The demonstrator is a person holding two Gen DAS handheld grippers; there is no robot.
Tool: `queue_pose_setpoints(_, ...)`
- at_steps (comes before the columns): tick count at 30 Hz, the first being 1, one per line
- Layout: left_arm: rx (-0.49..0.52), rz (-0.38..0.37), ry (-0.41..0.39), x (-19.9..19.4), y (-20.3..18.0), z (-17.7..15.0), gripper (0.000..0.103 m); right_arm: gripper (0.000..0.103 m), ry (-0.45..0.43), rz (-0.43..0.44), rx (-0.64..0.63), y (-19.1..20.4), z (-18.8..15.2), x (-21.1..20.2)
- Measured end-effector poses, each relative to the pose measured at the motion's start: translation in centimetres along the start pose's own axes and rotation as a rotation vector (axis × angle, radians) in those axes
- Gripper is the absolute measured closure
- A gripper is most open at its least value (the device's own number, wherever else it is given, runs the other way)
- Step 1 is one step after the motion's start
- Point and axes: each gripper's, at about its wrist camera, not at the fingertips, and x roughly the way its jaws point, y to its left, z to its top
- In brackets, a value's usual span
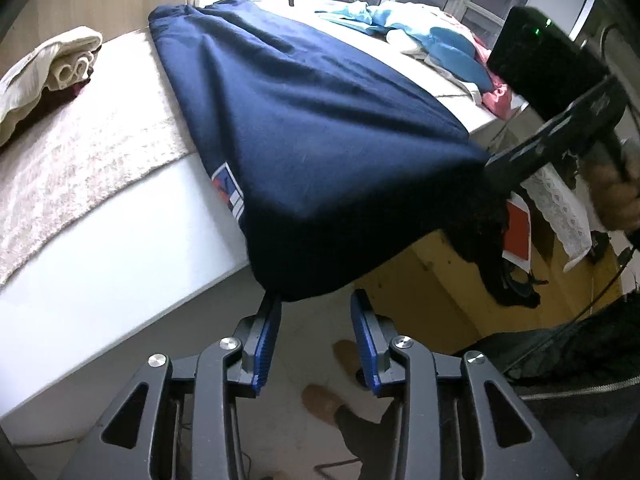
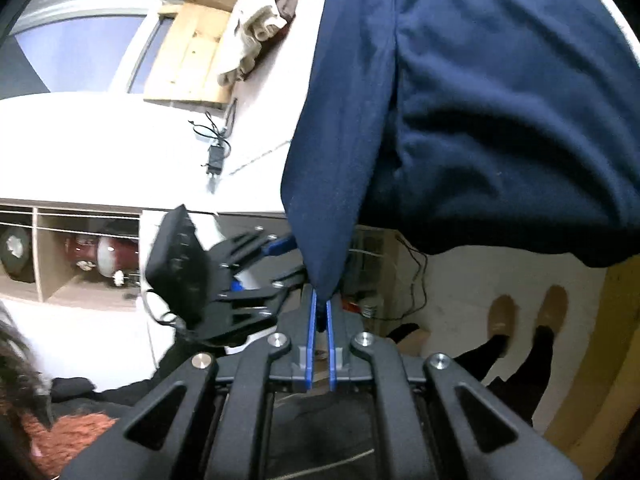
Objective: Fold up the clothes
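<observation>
My right jaws are pressed together on a corner of the navy garment (image 2: 500,92), with the cloth pinched to a point between the blue pads of the right gripper (image 2: 320,316). My left jaws stand spread. The hem hangs at the tip of the left gripper (image 1: 316,312), touching or just in front of one pad, but nothing is clamped there. I judge the right pinch is there to anchor one corner so the left can take the matching corner and the edge can be drawn taut for a fold.

The garment lies mostly on the white counter (image 1: 120,264), spread toward the window, with its near edge pulled off the counter lip and sagging between the two grippers. A white-and-red label (image 1: 228,188) shows on its left edge.

The left gripper tips steeply down at the hanging hem, floor and shoes below it. The right one comes in from the side at a shallower tilt, and a hand (image 1: 616,196) grips its handle.

A pale knit cloth (image 1: 80,168) lies beside the garment, folded clothes (image 1: 48,76) sit in the far left corner, and a light blue pile (image 1: 440,36) waits by the window.
</observation>
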Motion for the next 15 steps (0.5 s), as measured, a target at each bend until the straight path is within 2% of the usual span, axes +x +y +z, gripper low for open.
queue_pose_setpoints(5,-0.019,0.000,-0.034,0.7,-0.4,0.3,0.069,0.098,0.017,0.023,0.095,-2.3,0.2,-0.3)
queue_pose_setpoints(6,-0.022,-0.003,-0.046,0.7,-0.4,0.5,0.076,0.098,0.022,0.018,0.104,-2.4,0.0,0.0)
queue_pose_setpoints(7,-0.026,-0.007,-0.057,0.7,-0.5,0.6,0.093,0.098,0.027,0.014,0.112,-2.5,-0.1,0.3)
queue_pose_setpoints(8,-0.031,-0.022,-0.063,0.4,-0.4,0.5,0.100,0.098,0.032,0.018,0.118,-2.6,-0.2,0.4)
queue_pose_setpoints(11,-0.038,-0.042,-0.072,-0.8,-0.5,0.0,0.100,0.098,0.025,0.016,0.107,-1.9,-0.6,0.3)
queue_pose_setpoints(13,-0.047,-0.064,-0.091,-2.8,-0.7,-0.4,0.100,0.098,0.008,0.039,0.093,-1.3,-0.8,-0.1)
queue_pose_setpoints(15,-0.031,-0.068,-0.114,-4.7,-1.2,-0.5,0.100,0.098,-0.012,0.023,0.072,-1.2,-0.9,-0.8)
